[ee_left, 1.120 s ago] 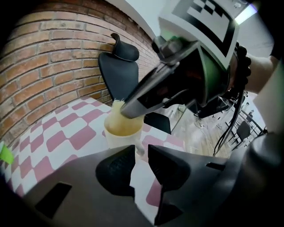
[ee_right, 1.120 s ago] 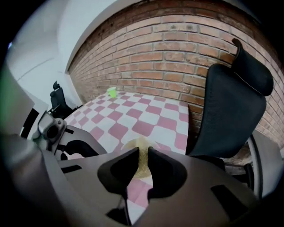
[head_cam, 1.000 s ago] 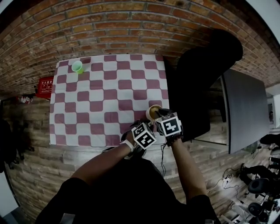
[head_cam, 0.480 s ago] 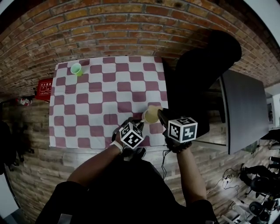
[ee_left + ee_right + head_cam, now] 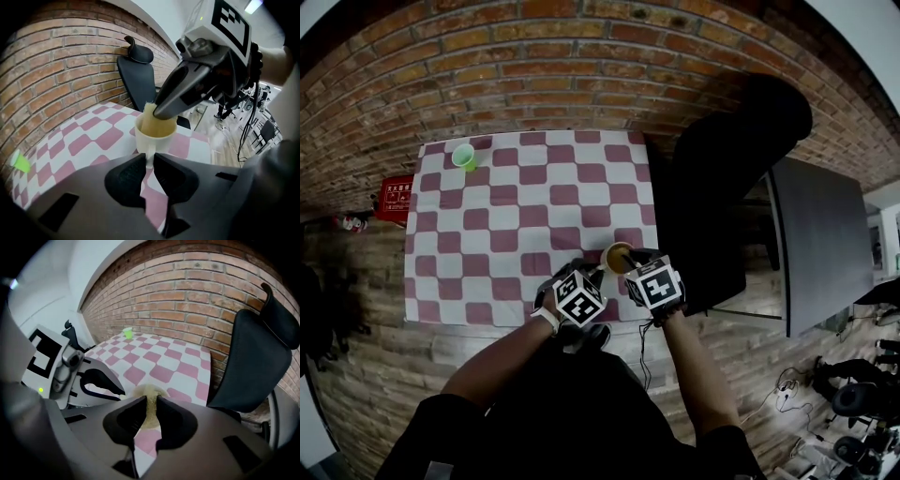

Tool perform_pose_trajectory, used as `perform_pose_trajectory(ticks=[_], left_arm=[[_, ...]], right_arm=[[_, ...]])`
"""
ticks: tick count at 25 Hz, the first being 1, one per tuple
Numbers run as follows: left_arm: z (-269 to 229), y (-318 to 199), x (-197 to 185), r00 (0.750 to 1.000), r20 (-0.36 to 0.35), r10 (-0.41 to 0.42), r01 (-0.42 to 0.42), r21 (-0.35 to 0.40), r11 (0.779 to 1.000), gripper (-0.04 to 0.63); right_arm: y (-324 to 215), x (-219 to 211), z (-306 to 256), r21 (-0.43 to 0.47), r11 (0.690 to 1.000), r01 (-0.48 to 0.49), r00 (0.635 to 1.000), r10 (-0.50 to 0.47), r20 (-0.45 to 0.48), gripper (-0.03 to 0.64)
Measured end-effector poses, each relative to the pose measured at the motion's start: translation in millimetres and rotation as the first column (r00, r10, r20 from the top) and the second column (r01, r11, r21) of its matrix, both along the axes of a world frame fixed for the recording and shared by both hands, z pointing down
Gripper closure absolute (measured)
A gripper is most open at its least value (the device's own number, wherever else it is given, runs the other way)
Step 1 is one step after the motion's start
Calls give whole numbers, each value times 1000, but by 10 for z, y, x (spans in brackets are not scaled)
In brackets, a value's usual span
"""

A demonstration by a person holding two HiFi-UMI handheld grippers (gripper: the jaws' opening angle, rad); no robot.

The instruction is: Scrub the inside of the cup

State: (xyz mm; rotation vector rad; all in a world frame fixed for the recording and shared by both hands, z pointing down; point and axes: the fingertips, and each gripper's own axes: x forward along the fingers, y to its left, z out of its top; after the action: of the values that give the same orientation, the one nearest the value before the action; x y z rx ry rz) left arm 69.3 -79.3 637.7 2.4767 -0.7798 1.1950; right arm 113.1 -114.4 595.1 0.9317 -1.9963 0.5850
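Now near the right, close edge of the checkered table (image 5: 502, 225): cream cup (image 5: 152, 139), pinched by its handle in the narrow jaws of the left gripper (image 5: 148, 164). Pushed into its mouth, a yellow sponge (image 5: 150, 115), clamped by the right gripper (image 5: 149, 405). Far left, a green cup (image 5: 465, 156).

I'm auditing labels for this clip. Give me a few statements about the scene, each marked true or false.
The left tool grips the white cup by its handle. True.
The right tool is empty. False: it pinches a yellow sponge.
The yellow sponge sits in the white cup's mouth. True.
The green cup stands right beside the white cup. False: it stands at the far left corner of the tablecloth, well apart.
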Motion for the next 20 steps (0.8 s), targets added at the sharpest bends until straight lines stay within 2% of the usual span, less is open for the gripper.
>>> perform_pose_trajectory(ticks=[3,5,8,13,17,20], left_arm=[[-8,17,-5,1000,4,-2,2,-4,1000,534],[-19,10,-4,1000,7,0,0,-2,1000,534],[-25,12,-10,1000,7,5,-5,0,1000,534],[-17,16,-17,1000,0,0,0,-4,1000,534],[-16,19,-26,1000,2,4,-4,-5,1000,534],[-15,22,-23,1000,3,5,-5,-6,1000,534]], right_arm=[[29,-141,146,33,994,107,990,-104,-97,543],[32,-161,147,93,976,200,963,-178,-201,542],[19,-109,-25,195,946,261,935,-197,-295,543],[-7,36,-525,310,925,220,954,-137,-266,543],[-55,164,-1007,399,906,142,976,-60,-211,543],[-19,133,-1098,384,916,119,984,-58,-166,543]])
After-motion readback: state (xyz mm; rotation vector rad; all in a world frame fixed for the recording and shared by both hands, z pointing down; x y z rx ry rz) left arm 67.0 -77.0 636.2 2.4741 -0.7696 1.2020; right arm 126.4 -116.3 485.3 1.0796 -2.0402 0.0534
